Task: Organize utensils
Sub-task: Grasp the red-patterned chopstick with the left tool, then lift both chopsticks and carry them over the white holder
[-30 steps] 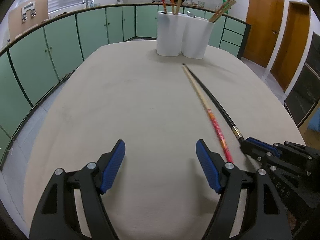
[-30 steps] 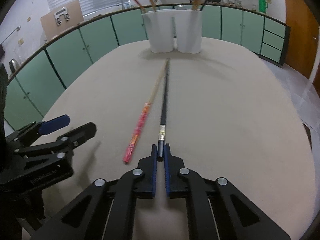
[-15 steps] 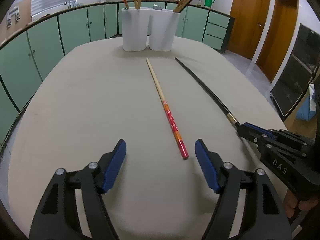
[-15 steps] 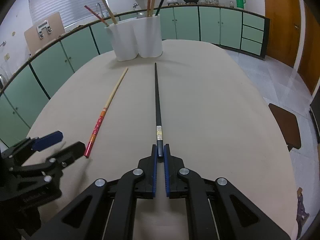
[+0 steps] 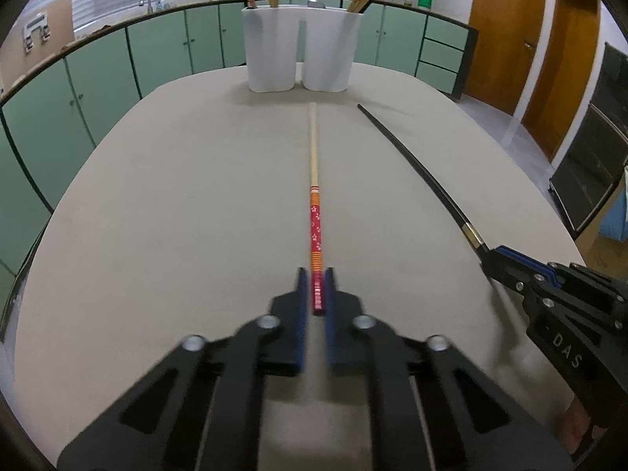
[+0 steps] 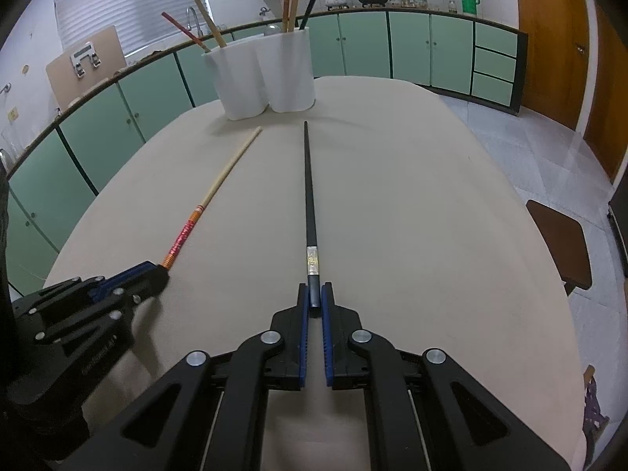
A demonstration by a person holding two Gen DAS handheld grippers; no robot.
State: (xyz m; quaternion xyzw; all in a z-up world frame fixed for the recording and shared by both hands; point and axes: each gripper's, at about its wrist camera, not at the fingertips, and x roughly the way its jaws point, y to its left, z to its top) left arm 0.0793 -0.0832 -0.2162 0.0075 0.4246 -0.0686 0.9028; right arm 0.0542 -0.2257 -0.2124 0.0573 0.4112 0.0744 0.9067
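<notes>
White twin holder [image 5: 299, 53] with chopsticks stands at far tabletop [image 5: 176, 196] edge, path to it unobstructed. Left hand-held gripper [image 5: 315, 288] clamps red-patterned chopstick [image 5: 314, 180] end; right hand-held gripper [image 6: 314, 294] clamps black chopstick [image 6: 308, 196]. Both chopsticks point toward holder, low over tabletop.

Even indoor light, fisheye-warped edges

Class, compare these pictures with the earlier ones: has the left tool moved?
Yes. The left tool, open a second ago, has shut on the red chopstick, after coming to point straight at the white holder on the table.
</notes>
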